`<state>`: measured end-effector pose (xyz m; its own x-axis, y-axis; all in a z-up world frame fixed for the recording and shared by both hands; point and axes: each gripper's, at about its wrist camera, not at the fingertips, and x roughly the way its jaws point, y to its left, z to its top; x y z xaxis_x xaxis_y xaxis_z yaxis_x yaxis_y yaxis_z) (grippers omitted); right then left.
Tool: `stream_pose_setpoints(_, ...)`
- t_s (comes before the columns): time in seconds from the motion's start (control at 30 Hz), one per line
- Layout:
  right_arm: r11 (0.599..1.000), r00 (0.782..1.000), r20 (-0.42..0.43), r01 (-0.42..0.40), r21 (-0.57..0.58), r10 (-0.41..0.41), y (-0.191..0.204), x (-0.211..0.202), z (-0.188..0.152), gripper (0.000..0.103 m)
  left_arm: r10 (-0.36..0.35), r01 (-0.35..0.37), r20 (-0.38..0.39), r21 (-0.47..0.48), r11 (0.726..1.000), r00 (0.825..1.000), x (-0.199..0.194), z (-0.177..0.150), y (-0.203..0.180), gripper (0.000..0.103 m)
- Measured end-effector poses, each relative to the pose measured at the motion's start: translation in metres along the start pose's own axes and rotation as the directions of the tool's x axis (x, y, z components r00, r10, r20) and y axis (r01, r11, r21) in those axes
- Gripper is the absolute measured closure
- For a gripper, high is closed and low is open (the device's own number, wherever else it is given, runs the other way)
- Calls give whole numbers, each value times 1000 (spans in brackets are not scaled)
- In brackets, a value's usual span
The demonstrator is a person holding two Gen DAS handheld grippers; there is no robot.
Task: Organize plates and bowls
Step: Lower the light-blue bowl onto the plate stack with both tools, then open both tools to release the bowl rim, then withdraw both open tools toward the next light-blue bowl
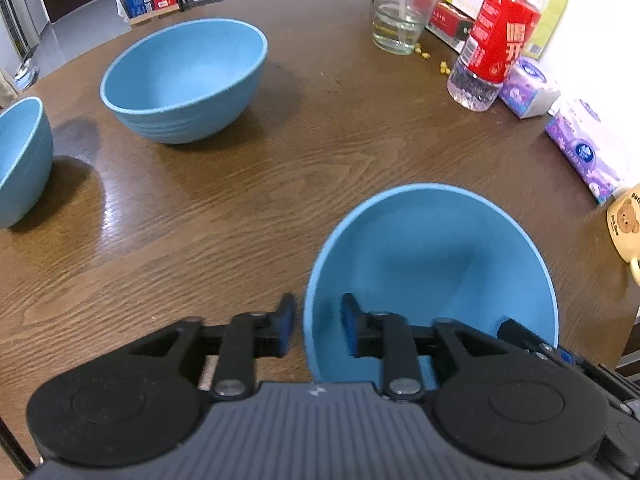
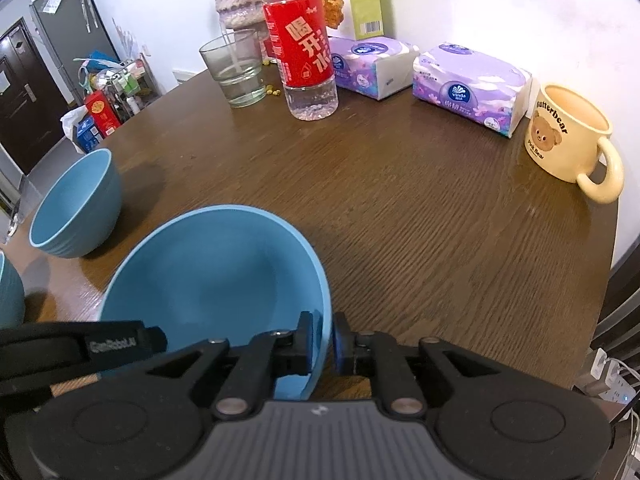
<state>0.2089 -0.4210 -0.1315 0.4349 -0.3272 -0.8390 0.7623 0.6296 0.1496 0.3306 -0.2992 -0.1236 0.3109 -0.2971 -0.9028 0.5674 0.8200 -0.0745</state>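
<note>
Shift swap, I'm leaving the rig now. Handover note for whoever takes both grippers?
Left gripper: open, fingers straddling the near bowl's rim without touching it.
Right gripper: pads close on either side of the same rim; whether they are pressing is unclear.
Middle bowl and far-left bowl stand apart on the table.
Done: nothing nested yet.
Left: probably stack the three bowls. No plates in view.
</note>
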Motion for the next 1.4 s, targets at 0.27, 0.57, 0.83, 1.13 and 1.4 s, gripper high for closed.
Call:
stream_pose_setpoints(0.27,1000,999,39,-23,-9,23,-1,-18,-2,41,19,-17,89,-25,1000,996,-27,3,16,9)
stream_pose_setpoints(0.57,998,997,62,-52,-39,54,10,-41,-5,0,44,-36,130,-58,998,991,-55,-1,40,0)
stream_pose_setpoints(0.83,995,996,58,-64,-75,68,26,-59,-13,0,52,-39,154,-88,995,987,-78,-9,62,0)
stream_pose_setpoints(1.13,990,994,63,-80,-116,88,45,-78,-18,0,59,-37,176,-123,992,983,-103,-15,92,0)
stream_pose_setpoints(1.4,981,992,61,-103,-165,115,67,-93,-24,0,74,-45,182,-158,986,981,-121,-21,122,0)
